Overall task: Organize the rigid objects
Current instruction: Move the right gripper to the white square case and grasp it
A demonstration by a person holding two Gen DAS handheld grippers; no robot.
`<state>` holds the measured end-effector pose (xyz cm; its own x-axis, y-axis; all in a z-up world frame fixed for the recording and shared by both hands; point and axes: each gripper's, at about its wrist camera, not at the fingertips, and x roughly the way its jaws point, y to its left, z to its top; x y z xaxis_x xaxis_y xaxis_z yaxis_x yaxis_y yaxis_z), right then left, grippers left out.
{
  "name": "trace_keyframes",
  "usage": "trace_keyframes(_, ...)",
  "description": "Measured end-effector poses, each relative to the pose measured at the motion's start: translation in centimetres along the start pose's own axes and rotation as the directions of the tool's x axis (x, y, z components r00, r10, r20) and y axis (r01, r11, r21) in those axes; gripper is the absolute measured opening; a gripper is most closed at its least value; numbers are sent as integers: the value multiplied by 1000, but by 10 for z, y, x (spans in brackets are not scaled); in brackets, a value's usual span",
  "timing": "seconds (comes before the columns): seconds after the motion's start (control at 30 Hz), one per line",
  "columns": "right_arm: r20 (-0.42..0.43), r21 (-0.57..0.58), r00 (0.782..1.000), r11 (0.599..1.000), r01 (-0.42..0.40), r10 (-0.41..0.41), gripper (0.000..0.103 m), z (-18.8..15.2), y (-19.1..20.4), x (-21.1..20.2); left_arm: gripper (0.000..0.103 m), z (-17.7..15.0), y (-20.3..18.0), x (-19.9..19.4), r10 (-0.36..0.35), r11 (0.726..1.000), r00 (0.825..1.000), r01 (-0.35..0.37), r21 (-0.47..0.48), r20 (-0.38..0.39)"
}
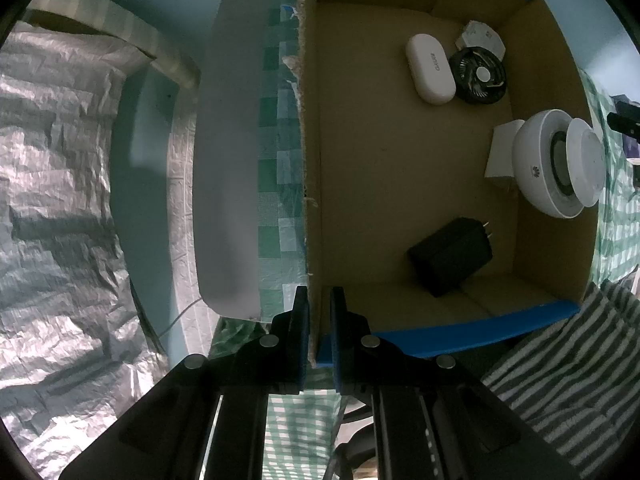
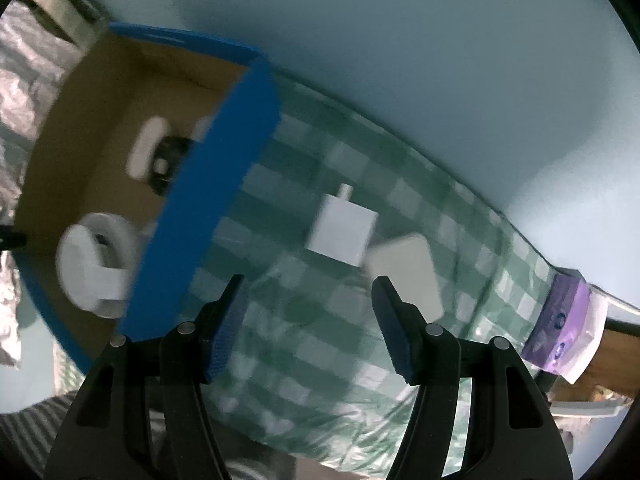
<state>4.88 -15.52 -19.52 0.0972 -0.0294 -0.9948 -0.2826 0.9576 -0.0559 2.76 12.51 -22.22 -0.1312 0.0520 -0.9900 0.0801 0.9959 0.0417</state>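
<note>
Cardboard is what the left gripper is pinching: its two fingers are squeezed tight on the side wall of the cardboard box, near a corner with a blue edge. That wall looks torn and fuzzy along its top. If the hand pulls hard, I think the wall could bend or rip more, and the box could tip.

Inside the box lie a white oval case, a small black fan touching it, a white packet behind the fan, a round white speaker leaning by the wall with a white block beside it, and a black plug adapter near the front. If the box tilts, these could slide and bump each other, and the round speaker could roll.

Over on the green checked cloth, outside the box, wait a white charger and a flat white pad just beside it. The right gripper hangs above the cloth with its fingers spread wide and nothing between them. The picture is blurry here, so the hand seems to be moving fast. It could miss the charger, or knock it into the pad and push both away.

A purple box sits at the far edge of the table. A bump could send it off the side.
</note>
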Motion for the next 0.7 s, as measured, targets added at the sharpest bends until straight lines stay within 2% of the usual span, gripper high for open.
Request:
trace_keyframes(0.2,-22,10,1000,1000,18,-18,64,-7,-37,26,8,0,1,0,-7,1000,1000,7,-6,1)
trace_keyframes(0.4,-85,-15,995,999,45,-46,64,-16,-63,60,8,0,0,1,-1,1000,1000,1,-10,-1)
trace_keyframes(0.53,-105,-13,994,999,32,-33,64,-19,-72,74,8,0,0,1,-1,1000,1000,1,-11,-1)
trace_keyframes(0.57,-110,-9,994,1000,20,-21,68,-20,-73,77,8,0,0,1,0,1000,1000,0,-11,-2)
trace_keyframes(0.7,-86,-17,996,999,32,-34,69,-20,-74,84,8,-1,0,1,2,1000,1000,-2,-13,-1)
